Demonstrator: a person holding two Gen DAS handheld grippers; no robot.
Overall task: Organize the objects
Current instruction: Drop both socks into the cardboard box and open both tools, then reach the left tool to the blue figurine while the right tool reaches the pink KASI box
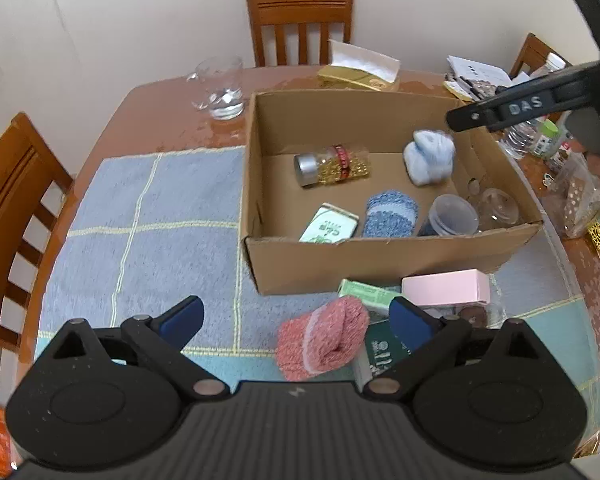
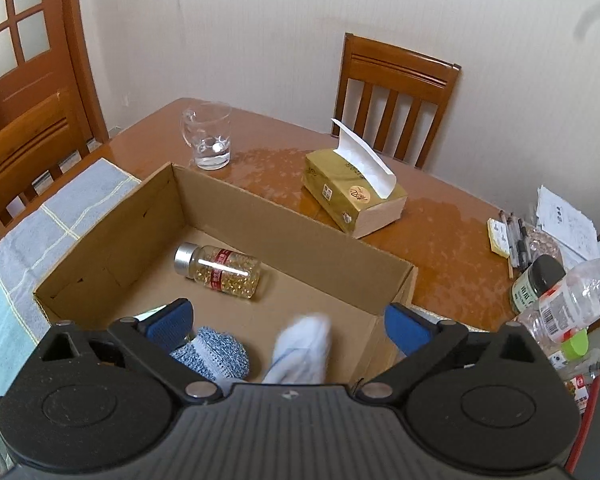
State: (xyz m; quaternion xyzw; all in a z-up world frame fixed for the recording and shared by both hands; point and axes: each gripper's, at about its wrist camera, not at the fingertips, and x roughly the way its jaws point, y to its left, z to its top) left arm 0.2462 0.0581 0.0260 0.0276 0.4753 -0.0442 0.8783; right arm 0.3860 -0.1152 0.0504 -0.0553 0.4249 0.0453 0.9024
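An open cardboard box (image 1: 260, 184) stands on a blue checked mat. Inside lie a capsule bottle (image 1: 332, 165), a blurred light blue sock bundle (image 1: 430, 156), a blue knitted sock roll (image 1: 390, 214), a green-white carton (image 1: 329, 230), a grey tub (image 1: 452, 216) and a clear jar (image 1: 498, 208). In front of the box lie a pink sock roll (image 1: 324, 338), a pink box (image 1: 446, 288) and green cartons (image 1: 366, 292). My left gripper (image 1: 296, 320) is open above the pink sock roll. My right gripper (image 2: 288, 326) is open over the box (image 2: 300, 220), with the light blue bundle (image 2: 302, 350) below it.
A glass (image 1: 220, 88) with water and a gold tissue box (image 1: 356, 74) stand behind the cardboard box. Bottles, papers and bags (image 1: 548, 140) crowd the table's right side. Wooden chairs stand at the far edge (image 1: 300, 24) and left (image 1: 16, 208).
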